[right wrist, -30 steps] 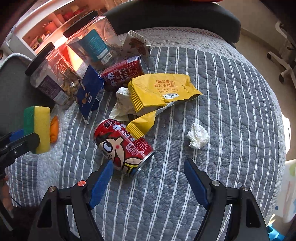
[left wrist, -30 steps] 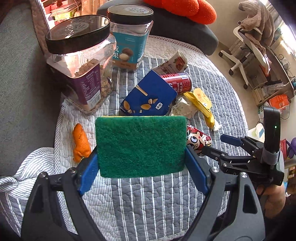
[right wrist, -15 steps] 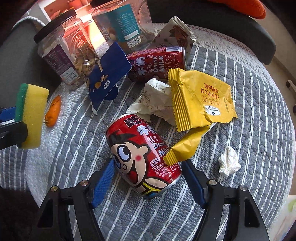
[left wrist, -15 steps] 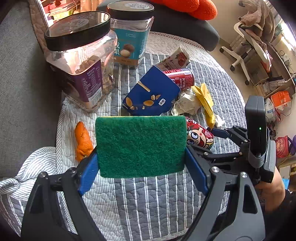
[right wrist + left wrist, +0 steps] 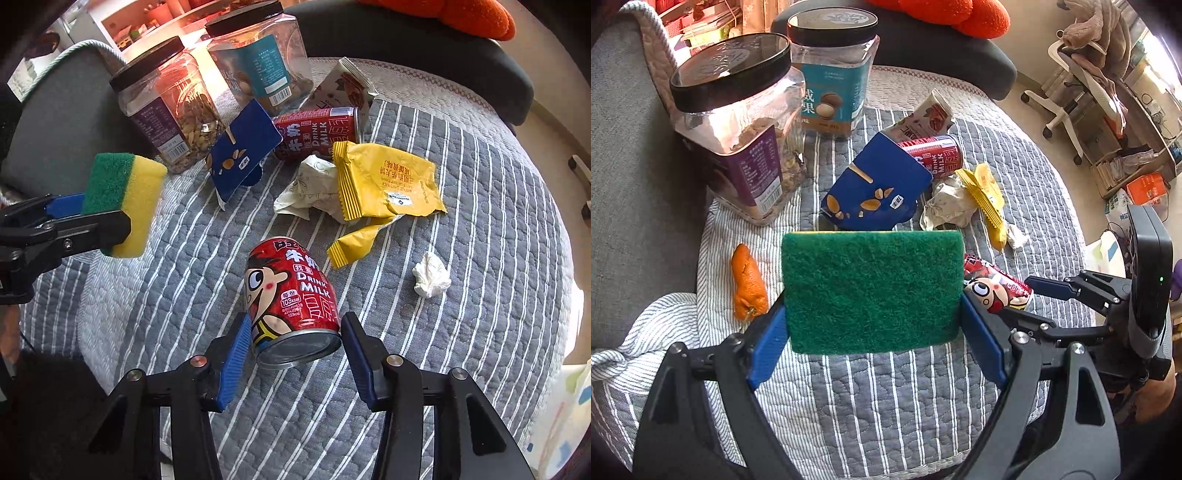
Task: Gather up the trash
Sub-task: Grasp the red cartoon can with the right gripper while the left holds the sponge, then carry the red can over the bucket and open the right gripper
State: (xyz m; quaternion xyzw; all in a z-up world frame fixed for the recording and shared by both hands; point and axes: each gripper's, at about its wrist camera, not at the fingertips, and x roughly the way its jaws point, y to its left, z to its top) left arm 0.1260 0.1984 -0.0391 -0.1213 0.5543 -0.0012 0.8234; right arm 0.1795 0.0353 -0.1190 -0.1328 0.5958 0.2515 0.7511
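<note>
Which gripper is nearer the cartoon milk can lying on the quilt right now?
Right. The right gripper has its open fingers on either side of the cartoon milk can. The left gripper is off to the can's side, shut on the sponge.

A lived-in home room, quilted striped cover (image 5: 461,184) over a round seat, snack jars (image 5: 738,122) far left, orange cushion (image 5: 945,14) behind, office chair (image 5: 1082,85) draped with clothes and cluttered shelving far right
</note>
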